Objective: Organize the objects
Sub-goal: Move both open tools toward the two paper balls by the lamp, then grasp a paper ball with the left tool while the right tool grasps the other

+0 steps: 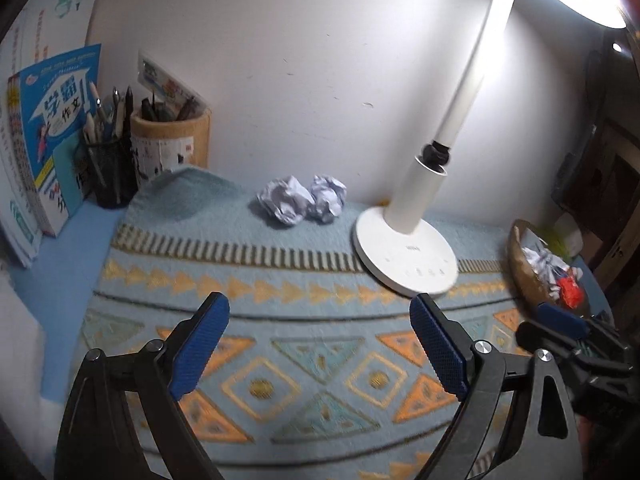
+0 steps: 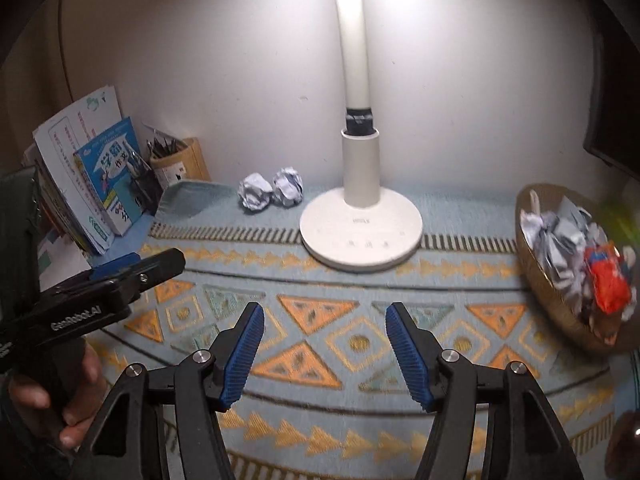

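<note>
- Nearest the left wrist camera, my left gripper (image 1: 320, 344) hangs over the patterned blue cloth (image 1: 280, 380) with its blue pads spread wide and nothing between them.
- Beyond it, two crumpled paper balls (image 1: 302, 199) lie on the cloth near the wall, touching or nearly touching each other, just left of the white lamp base (image 1: 404, 256).
- At the far left, books (image 1: 52, 136) lean upright, with a dark mesh pen cup (image 1: 110, 168) and a tan pen holder (image 1: 172, 144) beside them.
- At the right edge, a brown basket (image 1: 524, 272) holds crumpled paper and something red; my right gripper (image 1: 560, 322) shows just in front of it, side on, so from here I cannot tell how its jaws stand.
- From the right wrist camera, my right gripper (image 2: 325, 356) is over the cloth (image 2: 320, 320), jaws apart and empty.
- Left of it, my left gripper (image 2: 116, 272) comes in side on, held in my left hand (image 2: 60, 408).
- Both paper balls (image 2: 272, 192) sit by the wall, just left of the lamp base (image 2: 360, 236), well apart from both grippers.
- On the right, the basket (image 2: 536, 280) is tilted toward me, showing white paper wads and a red wrapper inside.
</note>
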Tool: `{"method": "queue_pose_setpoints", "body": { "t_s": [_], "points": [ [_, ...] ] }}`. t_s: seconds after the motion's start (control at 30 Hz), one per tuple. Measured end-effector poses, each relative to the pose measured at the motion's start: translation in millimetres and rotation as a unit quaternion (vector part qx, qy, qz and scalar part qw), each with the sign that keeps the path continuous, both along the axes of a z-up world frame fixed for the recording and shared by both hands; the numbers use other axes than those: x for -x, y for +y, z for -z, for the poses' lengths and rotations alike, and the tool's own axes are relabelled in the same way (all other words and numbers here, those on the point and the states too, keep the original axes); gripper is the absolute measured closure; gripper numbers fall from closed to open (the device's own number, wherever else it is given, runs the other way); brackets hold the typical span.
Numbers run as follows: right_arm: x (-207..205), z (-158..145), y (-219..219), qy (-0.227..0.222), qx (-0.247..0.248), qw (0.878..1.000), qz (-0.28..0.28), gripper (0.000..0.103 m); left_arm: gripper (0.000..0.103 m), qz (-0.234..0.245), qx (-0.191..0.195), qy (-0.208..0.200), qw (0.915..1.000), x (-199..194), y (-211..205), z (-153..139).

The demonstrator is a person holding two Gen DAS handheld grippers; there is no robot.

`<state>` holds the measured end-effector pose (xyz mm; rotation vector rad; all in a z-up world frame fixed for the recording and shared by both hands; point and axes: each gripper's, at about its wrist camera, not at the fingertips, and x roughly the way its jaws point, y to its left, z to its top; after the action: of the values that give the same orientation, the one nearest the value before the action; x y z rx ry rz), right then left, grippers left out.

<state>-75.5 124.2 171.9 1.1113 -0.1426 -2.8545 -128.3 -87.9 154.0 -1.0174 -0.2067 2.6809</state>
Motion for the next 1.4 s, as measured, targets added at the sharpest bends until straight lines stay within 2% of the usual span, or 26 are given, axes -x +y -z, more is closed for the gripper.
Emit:
{"method": "queue_pose_setpoints", "body": {
  "t_s": [0.07, 0.13, 0.2, 0.23, 0.3, 0.37, 0.43, 0.53, 0.6, 0.73, 0.83, 0.87, 0.93, 1.07, 1.17, 1.23, 1.3, 1.4],
  "points": [
    [36, -8, -4, 0.002, 0.013, 1.000, -0.008, 0.043, 0.013, -0.005, 0.006, -0.004, 1.0000, 35, -6, 6],
    [76, -4, -17, -0.016, 0.014, 0.999, -0.032, 0.044, 0.013, -0.025, 0.015, -0.035, 0.9990, 73, -6, 20],
    [112, 8, -32, -0.032, 0.020, 0.998, -0.043, 0.049, 0.025, -0.047, 0.021, -0.079, 0.9955, 106, -4, 36],
    [128, 14, -40, -0.030, 0.009, 0.999, -0.040, 0.049, 0.025, -0.038, 0.007, -0.088, 0.9953, 118, -4, 42],
    [153, 24, -53, -0.030, -0.016, 0.999, -0.035, 0.054, 0.025, -0.033, 0.016, -0.090, 0.9953, 134, -1, 51],
    [172, 31, -61, -0.035, -0.019, 0.998, -0.042, 0.057, 0.028, -0.036, 0.038, -0.083, 0.9951, 144, 2, 55],
    [189, 36, -64, -0.032, -0.025, 0.999, -0.032, 0.059, 0.028, -0.041, 0.046, -0.096, 0.9935, 157, 1, 58],
    [217, 48, -54, -0.051, 0.020, 0.998, -0.027, 0.060, 0.028, -0.029, 0.029, -0.111, 0.9930, 174, -6, 66],
    [231, 57, -51, -0.062, 0.034, 0.997, -0.025, 0.060, 0.028, -0.027, 0.024, -0.105, 0.9938, 179, -9, 69],
    [250, 68, -38, -0.069, 0.058, 0.996, -0.018, 0.060, 0.028, -0.007, -0.001, -0.097, 0.9952, 183, -16, 69],
    [259, 76, -26, -0.075, 0.123, 0.989, -0.035, 0.060, 0.028, 0.001, -0.019, -0.094, 0.9954, 184, -18, 69],
    [262, 77, -27, -0.076, 0.131, 0.988, -0.041, 0.059, 0.028, 0.011, -0.021, -0.096, 0.9951, 183, -17, 69],
    [269, 81, -33, -0.087, 0.121, 0.988, -0.042, 0.059, 0.028, 0.027, -0.022, -0.095, 0.9949, 181, -15, 67],
    [268, 86, -40, -0.074, 0.111, 0.990, -0.045, 0.061, 0.028, 0.045, -0.032, -0.099, 0.9936, 178, -15, 66],
    [254, 77, -36, -0.055, 0.103, 0.993, -0.031, 0.063, 0.019, 0.053, -0.025, -0.088, 0.9944, 180, -7, 62],
    [247, 72, -28, -0.048, 0.100, 0.994, -0.019, 0.063, 0.017, 0.041, -0.005, -0.065, 0.9970, 178, -1, 57],
    [241, 69, -21, -0.051, 0.094, 0.994, -0.006, 0.063, 0.018, 0.032, 0.012, -0.066, 0.9972, 181, 3, 56],
    [226, 61, -20, -0.039, 0.093, 0.995, -0.017, 0.063, 0.020, 0.014, -0.016, -0.083, 0.9964, 191, -2, 59]
  ]
}}
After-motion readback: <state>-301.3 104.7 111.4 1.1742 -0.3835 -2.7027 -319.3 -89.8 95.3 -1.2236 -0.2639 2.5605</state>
